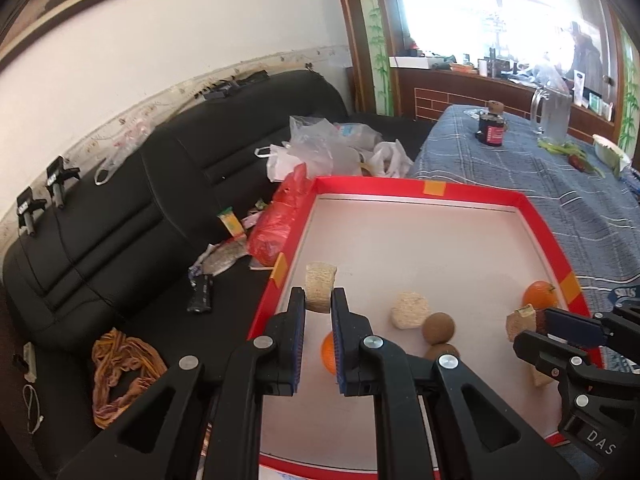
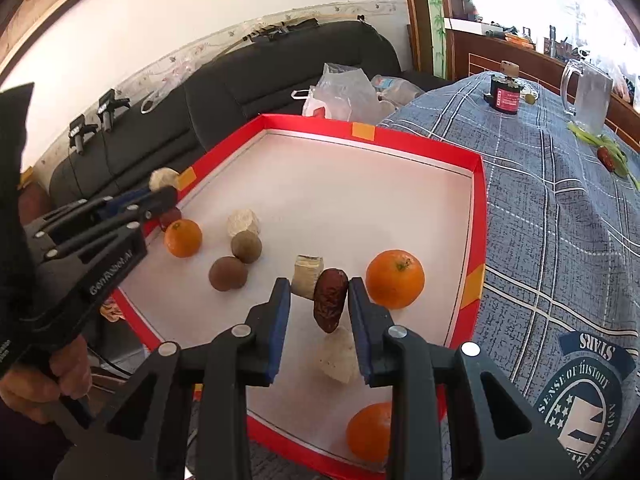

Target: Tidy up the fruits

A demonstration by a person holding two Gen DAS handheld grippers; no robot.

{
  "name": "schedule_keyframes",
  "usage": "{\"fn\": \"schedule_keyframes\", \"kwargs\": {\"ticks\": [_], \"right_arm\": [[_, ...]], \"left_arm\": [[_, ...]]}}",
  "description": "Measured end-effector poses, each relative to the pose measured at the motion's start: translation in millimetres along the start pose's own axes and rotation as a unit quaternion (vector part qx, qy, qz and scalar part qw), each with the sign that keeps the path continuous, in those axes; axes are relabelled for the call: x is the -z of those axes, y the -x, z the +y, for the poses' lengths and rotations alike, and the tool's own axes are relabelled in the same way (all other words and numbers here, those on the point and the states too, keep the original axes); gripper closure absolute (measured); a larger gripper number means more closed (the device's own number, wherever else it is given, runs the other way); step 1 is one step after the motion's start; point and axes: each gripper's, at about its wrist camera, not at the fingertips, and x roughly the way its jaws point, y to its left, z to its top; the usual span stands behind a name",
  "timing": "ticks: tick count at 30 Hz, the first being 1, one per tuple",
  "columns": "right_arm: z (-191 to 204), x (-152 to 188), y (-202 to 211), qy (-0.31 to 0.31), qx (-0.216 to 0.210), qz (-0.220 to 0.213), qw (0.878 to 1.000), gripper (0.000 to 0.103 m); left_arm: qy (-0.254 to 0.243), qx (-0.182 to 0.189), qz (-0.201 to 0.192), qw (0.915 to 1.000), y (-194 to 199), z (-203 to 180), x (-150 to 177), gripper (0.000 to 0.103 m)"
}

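Note:
A red-rimmed tray [image 1: 400,188] [image 2: 400,132] with a white floor holds the fruit. My left gripper [image 1: 319,304] [image 2: 166,198] is shut on a beige chunk [image 1: 320,280] [image 2: 163,178], held above the tray's left edge. My right gripper [image 2: 320,292] [image 1: 534,328] is open around a dark red date [image 2: 330,300]; the date touches the right finger, with a gap on the left. On the tray lie three oranges [image 2: 395,278] [image 2: 183,238] [image 2: 370,432], two brown round fruits [image 2: 247,247] [image 2: 228,273], beige chunks [image 2: 243,222] [image 2: 307,276] and a white chunk [image 2: 338,356].
The tray rests on a blue plaid tablecloth [image 2: 540,208]. Far right on it stand a glass mug [image 2: 588,96] and a dark jar [image 2: 506,98], with vegetables [image 2: 608,152] nearby. A black sofa [image 1: 120,220] with plastic bags [image 1: 316,148] lies left of the tray. A hand [image 2: 44,372] holds the left gripper.

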Motion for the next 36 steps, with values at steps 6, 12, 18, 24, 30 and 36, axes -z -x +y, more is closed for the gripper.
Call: {"fn": "schedule_keyframes", "kwargs": {"ticks": [6, 12, 18, 24, 30, 36], "right_arm": [[-1, 2, -7, 0.007, 0.022, 0.004, 1.0, 0.071], [-2, 5, -12, 0.008, 0.031, 0.009, 0.999, 0.071], [-2, 5, -5, 0.005, 0.037, 0.006, 0.999, 0.069], [2, 6, 10, 0.006, 0.04, -0.012, 0.999, 0.056], [4, 7, 35, 0.001, 0.047, -0.042, 0.998, 0.052], [3, 11, 63, -0.01, 0.064, -0.072, 0.995, 0.043]], "left_arm": [[-0.005, -0.029, -0.015, 0.9995, 3, 1, 0, 0.091], [-0.009, -0.036, -0.025, 0.999, 9, 2, 0, 0.091], [-0.011, -0.04, -0.03, 0.9987, 14, 0, 0, 0.091], [-0.014, -0.043, -0.037, 0.9983, 23, 0, 2, 0.089], [-0.013, -0.051, -0.058, 0.997, 39, 0, 4, 0.058], [-0.004, -0.049, -0.088, 0.9949, 63, 4, 7, 0.027]]}}
